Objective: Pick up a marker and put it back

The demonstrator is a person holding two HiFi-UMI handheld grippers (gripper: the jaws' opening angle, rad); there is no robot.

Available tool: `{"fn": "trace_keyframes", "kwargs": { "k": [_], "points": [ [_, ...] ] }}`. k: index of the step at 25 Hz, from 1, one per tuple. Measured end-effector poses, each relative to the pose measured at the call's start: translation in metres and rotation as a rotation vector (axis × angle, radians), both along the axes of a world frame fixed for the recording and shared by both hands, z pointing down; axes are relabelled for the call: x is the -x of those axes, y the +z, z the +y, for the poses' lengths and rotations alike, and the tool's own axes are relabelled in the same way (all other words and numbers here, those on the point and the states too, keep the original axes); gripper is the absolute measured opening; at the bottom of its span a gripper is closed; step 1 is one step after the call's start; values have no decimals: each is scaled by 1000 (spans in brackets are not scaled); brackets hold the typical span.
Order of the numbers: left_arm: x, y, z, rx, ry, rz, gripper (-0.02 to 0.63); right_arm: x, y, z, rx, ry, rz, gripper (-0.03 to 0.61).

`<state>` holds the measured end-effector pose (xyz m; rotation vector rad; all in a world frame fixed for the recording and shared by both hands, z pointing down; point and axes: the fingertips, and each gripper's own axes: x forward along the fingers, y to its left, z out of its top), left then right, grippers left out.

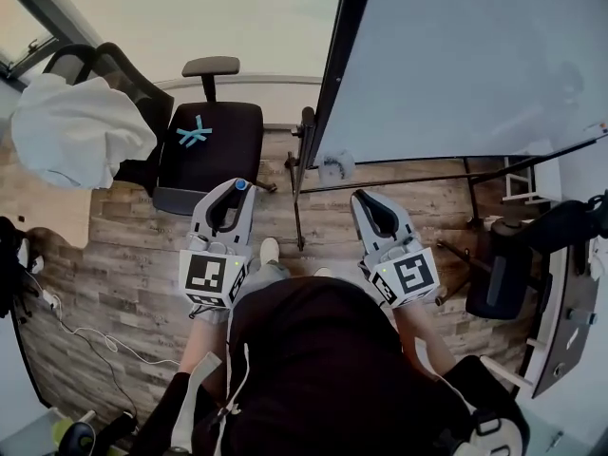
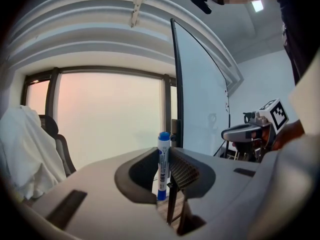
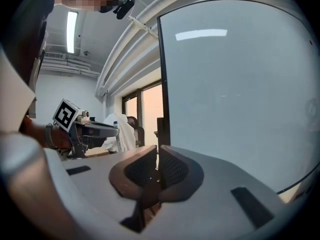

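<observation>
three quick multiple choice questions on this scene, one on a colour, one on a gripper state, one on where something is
1. The cap of the marker is:
A red
B blue
C green

2. The right gripper is:
A wide open
B shut and empty
C shut on the marker

3. The marker is:
A in the right gripper
B upright between the jaws of the left gripper
C lying across both grippers

Answers:
1 B: the left gripper view shows a blue cap on a white barrel.
2 B: the right gripper view shows the jaws together with nothing between them.
3 B: the left gripper view shows the jaws closed on the marker, cap up.
</observation>
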<state>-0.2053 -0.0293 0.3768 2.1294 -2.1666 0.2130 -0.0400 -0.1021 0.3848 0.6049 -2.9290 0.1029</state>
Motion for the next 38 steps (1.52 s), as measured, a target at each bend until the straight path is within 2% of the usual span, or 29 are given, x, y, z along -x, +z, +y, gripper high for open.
{"fn": "trace_keyframes", "kwargs": {
  "k": [9,19,29,38],
  "points": [
    [26,11,39,3,-75,18,72,36,2,26,-7,-105,29,31],
    [47,20,62,7,-124,35,72,57,6,46,-4,-159,55,31],
    [52,25,55,14,-106,39,72,61,8,41,-2,-142,63,32],
    [45,22,30,12,-39,34,72,48,6,25,-3,-75,61,32]
  ]
}}
